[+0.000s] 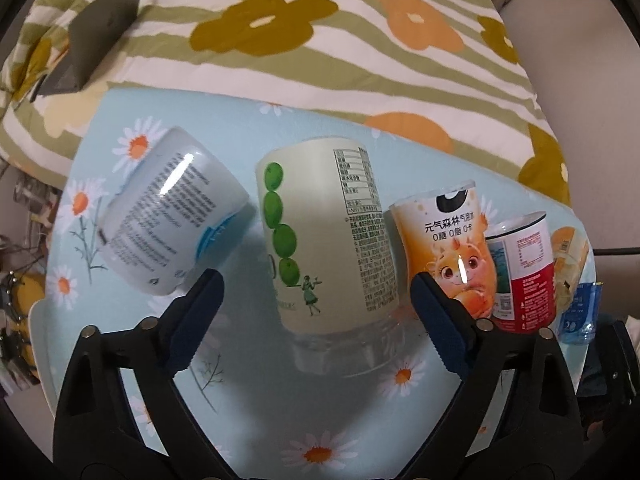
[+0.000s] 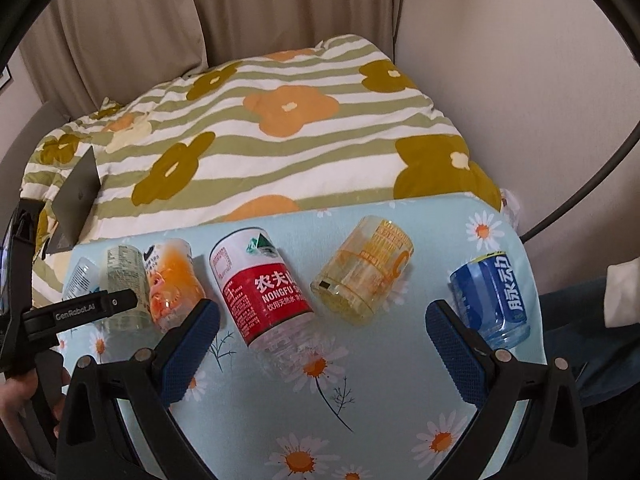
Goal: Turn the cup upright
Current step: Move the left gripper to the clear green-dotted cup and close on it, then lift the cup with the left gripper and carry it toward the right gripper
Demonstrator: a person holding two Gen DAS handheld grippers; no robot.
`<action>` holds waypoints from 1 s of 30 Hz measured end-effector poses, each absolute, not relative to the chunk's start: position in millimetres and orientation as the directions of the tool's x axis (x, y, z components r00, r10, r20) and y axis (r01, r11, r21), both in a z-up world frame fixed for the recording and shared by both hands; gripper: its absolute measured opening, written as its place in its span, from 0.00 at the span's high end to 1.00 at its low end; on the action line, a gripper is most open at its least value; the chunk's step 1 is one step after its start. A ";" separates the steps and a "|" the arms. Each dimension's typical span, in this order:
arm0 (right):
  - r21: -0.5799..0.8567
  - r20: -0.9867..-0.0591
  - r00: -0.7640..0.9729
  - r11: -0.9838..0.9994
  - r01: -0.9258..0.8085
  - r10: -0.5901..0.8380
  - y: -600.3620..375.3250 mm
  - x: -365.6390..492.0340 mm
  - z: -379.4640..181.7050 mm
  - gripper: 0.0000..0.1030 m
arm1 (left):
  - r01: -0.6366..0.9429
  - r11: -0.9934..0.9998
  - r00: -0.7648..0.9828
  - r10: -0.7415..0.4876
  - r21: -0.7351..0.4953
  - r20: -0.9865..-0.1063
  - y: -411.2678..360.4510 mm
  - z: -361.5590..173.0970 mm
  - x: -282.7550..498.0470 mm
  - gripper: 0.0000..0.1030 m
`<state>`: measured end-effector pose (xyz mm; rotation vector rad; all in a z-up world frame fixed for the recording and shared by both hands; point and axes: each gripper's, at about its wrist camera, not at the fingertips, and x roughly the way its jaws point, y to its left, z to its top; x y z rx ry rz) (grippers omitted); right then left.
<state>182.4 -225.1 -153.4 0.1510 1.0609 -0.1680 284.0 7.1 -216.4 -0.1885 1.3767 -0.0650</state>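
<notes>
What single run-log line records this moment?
left tongs: open, straddling green-dot cup | right tongs: open, empty, near red cup | cups: six, none gripped

From the left wrist, the blue cup [image 1: 581,312] at the far right shows only a sliver, the rest hidden behind the right finger [image 1: 440,320] of the left gripper [image 1: 316,292]. The yellow cup [image 1: 570,256] is half covered by the red-labelled cup [image 1: 524,268]. From the right wrist, the white cup [image 2: 80,276] at the row's far end is small and partly behind the other gripper's body [image 2: 76,312]; its print cannot be read, and it is perhaps lying down.
</notes>
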 end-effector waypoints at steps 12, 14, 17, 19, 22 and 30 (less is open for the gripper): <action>0.032 -0.885 0.459 0.976 0.216 -0.072 -218.7 186.3 -160.9 0.00 | -0.006 0.983 0.184 -0.182 -0.186 -0.966 -2.5 -224.1 283.3 0.30; 0.032 -0.885 0.460 0.975 0.221 -0.075 -218.2 186.2 -161.5 0.00 | 0.002 0.982 0.186 -0.184 -0.186 -0.965 -3.1 -223.5 283.5 0.30; 0.034 -0.885 0.459 0.973 0.229 -0.077 -218.3 184.8 -161.8 0.00 | 0.017 0.983 0.189 -0.182 -0.182 -0.965 -3.5 -221.7 283.2 0.31; 0.034 -0.884 0.461 0.972 0.232 -0.079 -217.4 182.7 -159.9 0.00 | 0.024 0.983 0.197 -0.181 -0.180 -0.964 -3.3 -219.6 281.2 0.31; 0.035 -0.879 0.469 0.973 0.230 -0.079 -217.2 177.4 -156.6 0.00 | 0.028 0.983 0.222 -0.184 -0.182 -0.958 -3.5 -211.6 275.1 0.31; 0.061 -0.857 0.512 0.978 0.198 -0.051 -222.2 154.9 -142.7 0.00 | 0.024 0.986 0.284 -0.165 -0.166 -0.944 -4.6 -184.6 239.8 0.31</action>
